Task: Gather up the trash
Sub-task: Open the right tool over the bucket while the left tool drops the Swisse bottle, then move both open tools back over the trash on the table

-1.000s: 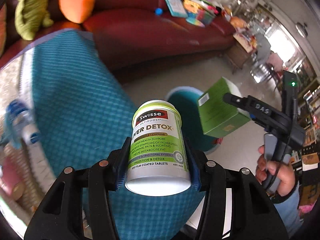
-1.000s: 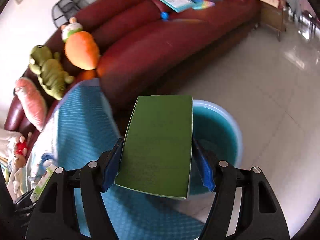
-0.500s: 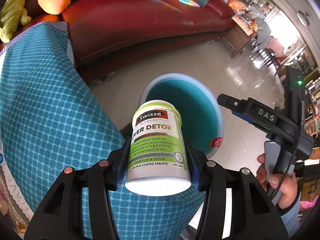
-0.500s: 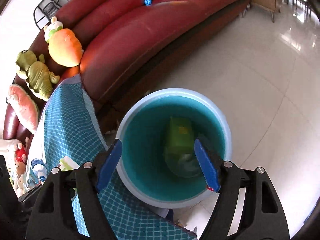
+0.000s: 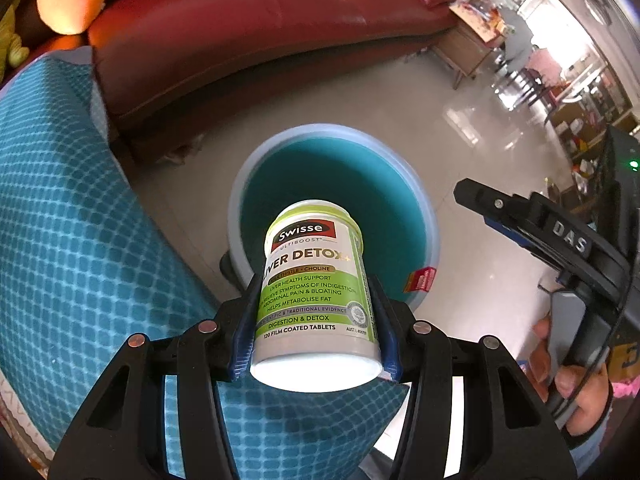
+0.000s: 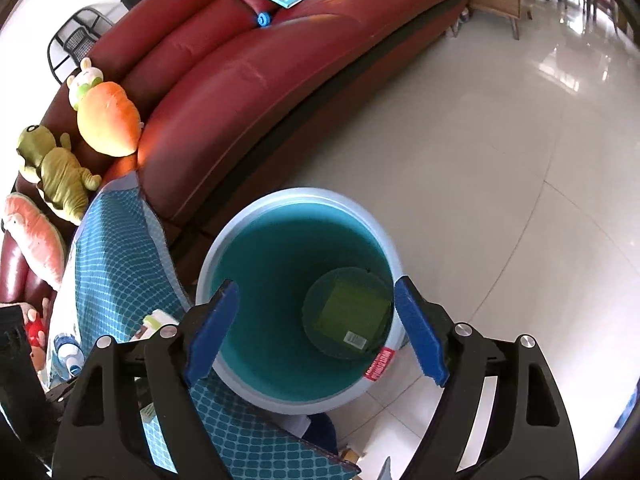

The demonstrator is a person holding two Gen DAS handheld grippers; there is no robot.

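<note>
My left gripper is shut on a white and green Swisse tablet bottle, held above the near rim of a teal bucket on the floor. In the right wrist view the same bucket stands below my right gripper, whose jaws are opening with nothing between them. A green box lies flat on the bucket's bottom. The right gripper also shows at the right of the left wrist view, in a hand.
A table under a teal checked cloth borders the bucket on the left, with a few small packages on it. A red leather sofa with plush toys and books runs behind. Glossy tiled floor spreads to the right.
The right gripper let go of the green box, which dropped to the bucket's bottom, and its jaws spread wider. The left gripper carried the bottle from over the table to above the bucket.
</note>
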